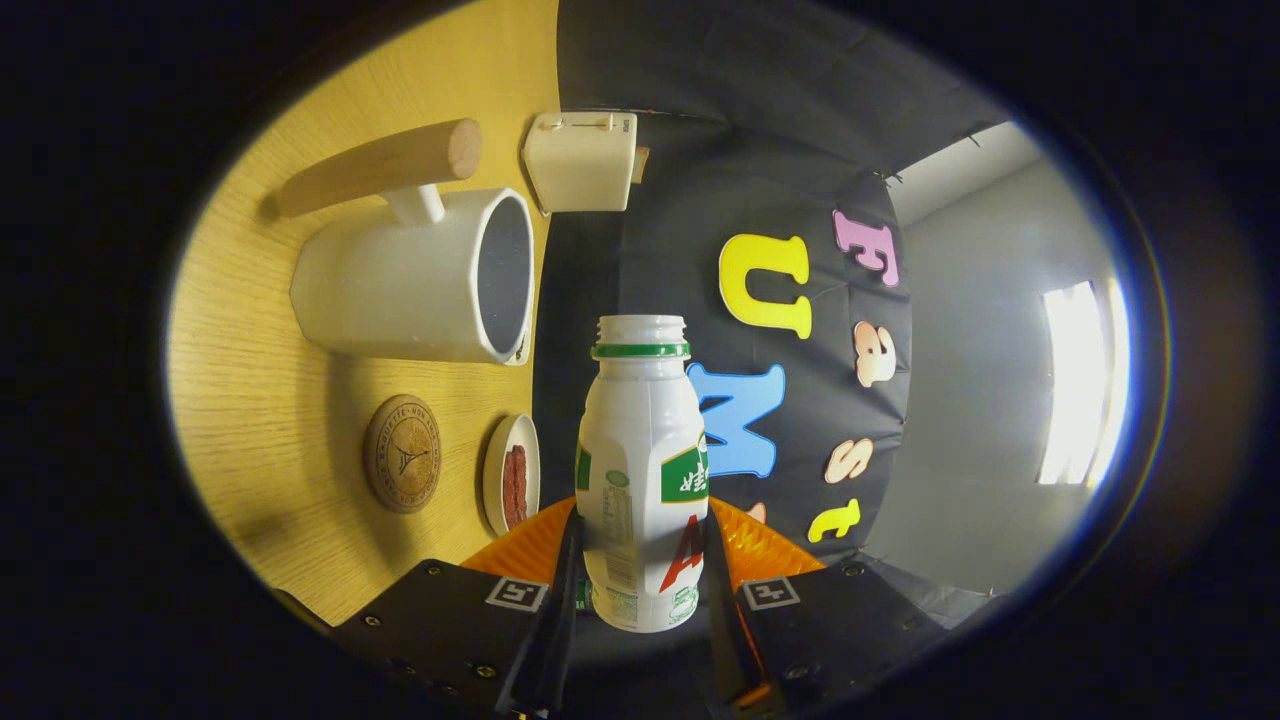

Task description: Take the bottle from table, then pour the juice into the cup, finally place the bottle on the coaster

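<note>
- Gripper state: both black fingers pressed on the lower body of the white plastic bottle with green neck ring and green label, one on each side, so the bottle was pinched between them
- Bottle was uncapped and lay along the fingers, mouth pointing away from the gripper; the whole view was rolled sideways, so the bottle appeared tipped toward horizontal, clear of the light wooden table
- White cup with a wooden rod handle stood on the table, beside and beyond the bottle mouth, its opening facing the bottle; no stream was visible, and its contents could not be told
- Round brown wooden coaster lay bare on the table near the cup, with a small white dish just beside it
- Progress, as judged: pickup was complete; pouring was starting or under way; placement on the coaster remained
</note>
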Available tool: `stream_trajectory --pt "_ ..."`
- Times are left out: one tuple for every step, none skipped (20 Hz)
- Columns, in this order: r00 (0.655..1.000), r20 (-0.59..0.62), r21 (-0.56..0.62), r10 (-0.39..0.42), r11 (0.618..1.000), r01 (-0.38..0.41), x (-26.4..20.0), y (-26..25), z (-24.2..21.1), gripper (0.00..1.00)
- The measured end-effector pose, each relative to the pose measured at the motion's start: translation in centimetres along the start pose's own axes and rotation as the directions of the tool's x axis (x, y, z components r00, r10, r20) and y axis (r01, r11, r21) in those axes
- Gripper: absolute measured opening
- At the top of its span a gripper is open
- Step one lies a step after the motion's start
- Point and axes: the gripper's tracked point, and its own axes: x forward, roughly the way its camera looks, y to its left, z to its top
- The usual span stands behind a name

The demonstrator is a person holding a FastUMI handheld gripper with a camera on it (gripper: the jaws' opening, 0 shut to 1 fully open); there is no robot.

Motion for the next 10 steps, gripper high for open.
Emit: stream_trajectory --pt "1.0 0.002 -0.004 0.0 1.0 0.0 -0.03 -0.04 0.1 0.56" --pt "1.0 0.003 -0.008 -0.002 1.0 0.002 0.03 -0.07 0.01 0.56" --pt "1.0 0.004 -0.013 -0.003 1.0 0.003 0.01 -0.09 0.0 0.56" --pt "1.0 0.005 -0.017 -0.004 1.0 0.005 0.05 -0.12 0.06 0.56" --pt "1.0 0.006 -0.02 -0.006 1.0 0.006 0.04 -0.17 0.15 0.56" --pt "1.0 0.007 -0.022 -0.008 1.0 0.009 0.08 -0.18 0.08 0.56" --pt "1.0 0.008 -0.023 -0.01 1.0 0.01 0.07 -0.18 0.04 0.56" --pt "1.0 0.009 -0.024 -0.012 1.0 0.012 0.2 -0.2 0.03 0.56" --pt "1.0 0.01 -0.028 -0.015 1.0 0.015 0.13 -0.27 0.01 0.56" --pt "1.0 0.011 -0.031 -0.018 0.999 0.019 0.24 -0.3 0.1 0.56"
